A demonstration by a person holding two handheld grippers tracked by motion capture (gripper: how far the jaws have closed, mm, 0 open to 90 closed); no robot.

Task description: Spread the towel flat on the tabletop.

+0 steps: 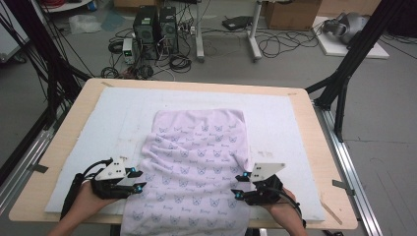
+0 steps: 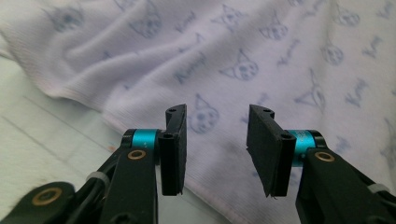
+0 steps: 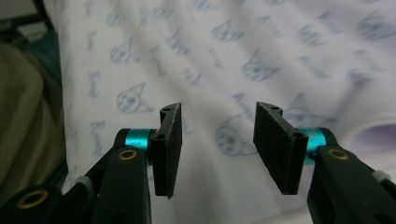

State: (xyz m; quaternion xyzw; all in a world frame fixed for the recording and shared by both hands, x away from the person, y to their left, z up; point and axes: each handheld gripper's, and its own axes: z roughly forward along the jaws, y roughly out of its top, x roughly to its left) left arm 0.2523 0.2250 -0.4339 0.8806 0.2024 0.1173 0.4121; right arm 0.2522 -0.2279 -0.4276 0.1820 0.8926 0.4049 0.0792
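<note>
A pale pink towel (image 1: 196,157) printed with small blue cat faces lies on the white mat (image 1: 285,123), its near end hanging over the table's front edge. My left gripper (image 1: 139,179) is at the towel's left edge, open, with nothing between its jaws. The left gripper view has the towel's hem (image 2: 93,100) running just beyond the open left gripper (image 2: 215,140). My right gripper (image 1: 238,186) is at the towel's right edge, also open. In the right gripper view the printed cloth (image 3: 243,60) lies behind the open right gripper (image 3: 217,140).
The mat covers most of a wooden table (image 1: 319,162). Black frame posts (image 1: 344,73) stand at the table's right and left. Computer towers (image 1: 155,27) and cables lie on the floor beyond the far edge.
</note>
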